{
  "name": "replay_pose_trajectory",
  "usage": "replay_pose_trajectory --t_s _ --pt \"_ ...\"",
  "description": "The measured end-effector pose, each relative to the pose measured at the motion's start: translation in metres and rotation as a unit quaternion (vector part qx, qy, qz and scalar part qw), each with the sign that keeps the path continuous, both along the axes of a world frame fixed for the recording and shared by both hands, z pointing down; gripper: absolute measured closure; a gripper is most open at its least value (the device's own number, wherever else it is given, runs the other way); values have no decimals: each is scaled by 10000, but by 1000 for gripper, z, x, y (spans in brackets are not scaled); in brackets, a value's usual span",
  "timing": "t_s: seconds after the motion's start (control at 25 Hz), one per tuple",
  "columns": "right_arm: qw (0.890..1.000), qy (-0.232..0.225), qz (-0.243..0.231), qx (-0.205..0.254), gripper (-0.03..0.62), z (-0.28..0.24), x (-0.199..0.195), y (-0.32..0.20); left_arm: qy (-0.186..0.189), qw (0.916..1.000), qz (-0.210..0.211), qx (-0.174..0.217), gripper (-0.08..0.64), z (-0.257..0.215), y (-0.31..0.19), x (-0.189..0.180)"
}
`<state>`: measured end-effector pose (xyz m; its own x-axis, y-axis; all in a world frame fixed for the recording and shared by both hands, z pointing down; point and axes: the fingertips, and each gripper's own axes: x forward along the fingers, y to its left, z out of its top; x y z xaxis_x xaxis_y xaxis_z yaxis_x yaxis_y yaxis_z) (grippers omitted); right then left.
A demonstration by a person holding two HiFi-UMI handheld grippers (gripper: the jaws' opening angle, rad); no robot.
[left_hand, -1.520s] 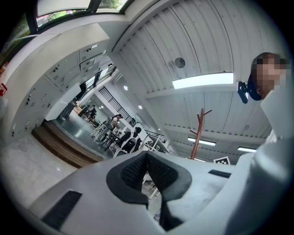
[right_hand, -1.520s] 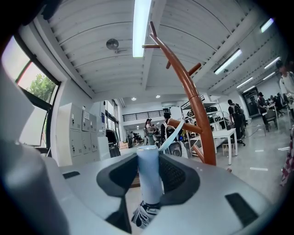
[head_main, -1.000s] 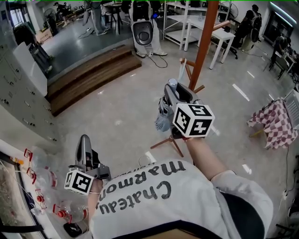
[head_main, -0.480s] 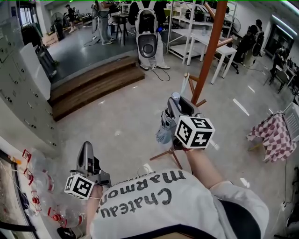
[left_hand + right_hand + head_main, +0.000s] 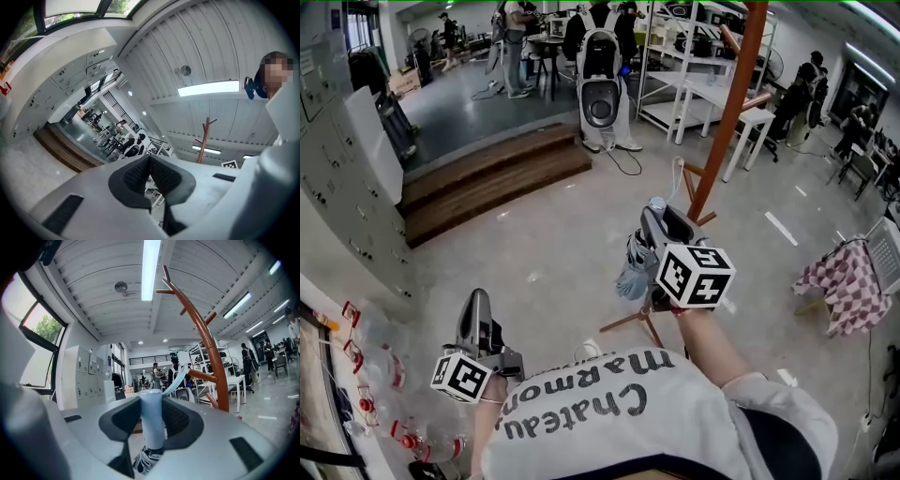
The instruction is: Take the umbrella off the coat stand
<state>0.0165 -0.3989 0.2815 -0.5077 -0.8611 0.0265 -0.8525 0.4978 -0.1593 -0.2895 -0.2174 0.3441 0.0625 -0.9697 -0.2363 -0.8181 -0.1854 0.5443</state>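
A folded light-blue umbrella (image 5: 632, 266) hangs upright beside the foot of the orange-brown coat stand (image 5: 727, 111). My right gripper (image 5: 660, 221) is shut on its pale blue handle (image 5: 151, 420), which stands upright between the pads. A thin light-blue strap (image 5: 178, 378) arcs from the handle toward a low peg (image 5: 199, 376); I cannot tell whether it hangs on it. My left gripper (image 5: 475, 306) is held low at the left, far from the stand, with its pads (image 5: 138, 172) together and nothing in them. The stand's top (image 5: 205, 137) shows in the left gripper view.
Wooden steps (image 5: 492, 178) run along the back left, and grey lockers (image 5: 337, 216) line the left wall. White shelf racks and a table (image 5: 748, 120) stand behind the coat stand. A checked cloth (image 5: 839, 289) lies at the right, plastic bottles (image 5: 389, 375) at the lower left.
The head view has tilted up, showing more of the room's far side. Both grippers keep their places, and the right one still holds the umbrella beside the stand.
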Motion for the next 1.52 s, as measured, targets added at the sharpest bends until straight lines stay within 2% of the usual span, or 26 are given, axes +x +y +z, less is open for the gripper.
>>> replay_pose_trajectory --t_s 0.44,0.6,0.88,1.16,1.36,1.52 --pt "9995 54 -287 -90 440 8 -31 16 -5 9999 154 -15 538 2 -7 -13" --pt "9992 43 -390 -123 440 17 -43 27 -258 9994 229 -25 538 -4 -11 -18" --pt "9990 -107 -433 -87 440 24 -65 48 -611 9964 593 -39 538 -12 -20 -20" --pt "9991 -70 -382 -156 440 41 -77 73 -1091 9907 804 -84 538 -13 -24 -5" --pt "9993 -146 -347 -76 440 46 -81 86 -1074 9888 1030 -90 538 -10 -23 3" --pt "9994 -243 -261 -28 440 51 -78 93 -1107 9868 1154 -239 538 1 -25 7"
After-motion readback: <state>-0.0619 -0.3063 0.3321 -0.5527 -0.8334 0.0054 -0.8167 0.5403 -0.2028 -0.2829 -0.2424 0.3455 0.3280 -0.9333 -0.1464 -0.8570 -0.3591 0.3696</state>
